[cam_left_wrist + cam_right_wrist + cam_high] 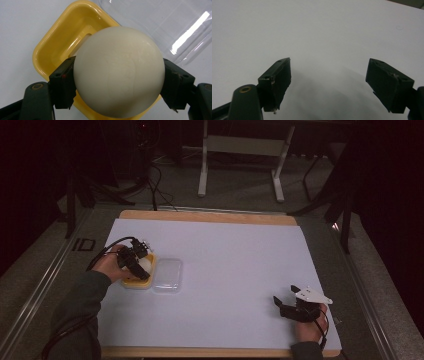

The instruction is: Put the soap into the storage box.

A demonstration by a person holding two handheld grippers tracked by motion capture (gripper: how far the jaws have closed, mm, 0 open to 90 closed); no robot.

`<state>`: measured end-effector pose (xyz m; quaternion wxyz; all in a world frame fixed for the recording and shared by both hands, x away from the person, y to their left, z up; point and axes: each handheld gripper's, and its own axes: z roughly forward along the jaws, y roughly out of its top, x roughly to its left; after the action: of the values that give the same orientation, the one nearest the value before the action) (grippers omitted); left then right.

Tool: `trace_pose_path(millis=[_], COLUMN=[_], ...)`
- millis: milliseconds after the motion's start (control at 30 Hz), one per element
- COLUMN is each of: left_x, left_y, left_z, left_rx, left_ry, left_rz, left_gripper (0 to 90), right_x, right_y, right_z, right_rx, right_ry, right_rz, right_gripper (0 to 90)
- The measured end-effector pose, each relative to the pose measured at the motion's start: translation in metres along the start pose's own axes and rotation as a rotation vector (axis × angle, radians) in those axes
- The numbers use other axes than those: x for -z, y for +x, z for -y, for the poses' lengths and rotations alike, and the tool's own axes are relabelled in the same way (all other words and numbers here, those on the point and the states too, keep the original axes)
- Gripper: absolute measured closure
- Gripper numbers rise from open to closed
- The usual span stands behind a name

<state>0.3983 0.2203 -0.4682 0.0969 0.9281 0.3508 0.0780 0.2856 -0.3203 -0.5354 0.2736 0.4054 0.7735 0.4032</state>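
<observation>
High view looks down on a table covered by a white sheet (225,270) with a wooden edge showing at the far and near sides. At the left of the sheet, a person's left hand (112,265) holds the left gripper (136,265) over a small yellow tray (131,282), and a pale ball (145,265) sits between the black jaws. Just beside the tray, on its right and touching or nearly touching it, lies a clear plastic lid (167,275), flat on the sheet. Left gripper view shows this up close: the cream-white ball (119,72) is pinched between the two black pads, one pressing on each side at about the ball's widest part, so the jaws stand partly apart with the ball held firmly between them. The ball hangs directly above the yellow tray (55,45), a rounded rectangular dish with a raised ridge inside; whether the ball touches the tray floor cannot be told. The clear lid (180,27) lies beyond the tray, catching a streak of light. At the lower right of the high view, well apart from the tray, the right hand (310,325) rests the right gripper (282,305) on the sheet. Right gripper view shows its two black jaws spread wide, with bare white sheet (324,32) between them.
</observation>
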Motion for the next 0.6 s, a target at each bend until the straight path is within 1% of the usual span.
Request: trace_pose_path(millis=[267, 533, 600], left_x=[0.0003, -0.0014, -0.0025], left_y=[0.0005, 0.0057, 0.0065], left_z=[0.0029, 0.0090, 0.0095], left_rx=[-0.011, 0.014, 0.008], left_ry=[0.004, 0.002, 0.006], left_rz=[-0.002, -0.006, -0.006], left_gripper=[25.4, 25.4, 25.4], right_x=[0.0001, 0.0001, 0.0001], right_y=[0.0000, 0.0001, 0.0002], right_z=[0.0000, 0.0001, 0.0000], right_rx=[0.001, 0.002, 0.002], right_ry=[0.000, -0.001, -0.001], right_rz=[0.000, 0.001, 0.002], right_gripper=[20.3, 20.2, 20.3])
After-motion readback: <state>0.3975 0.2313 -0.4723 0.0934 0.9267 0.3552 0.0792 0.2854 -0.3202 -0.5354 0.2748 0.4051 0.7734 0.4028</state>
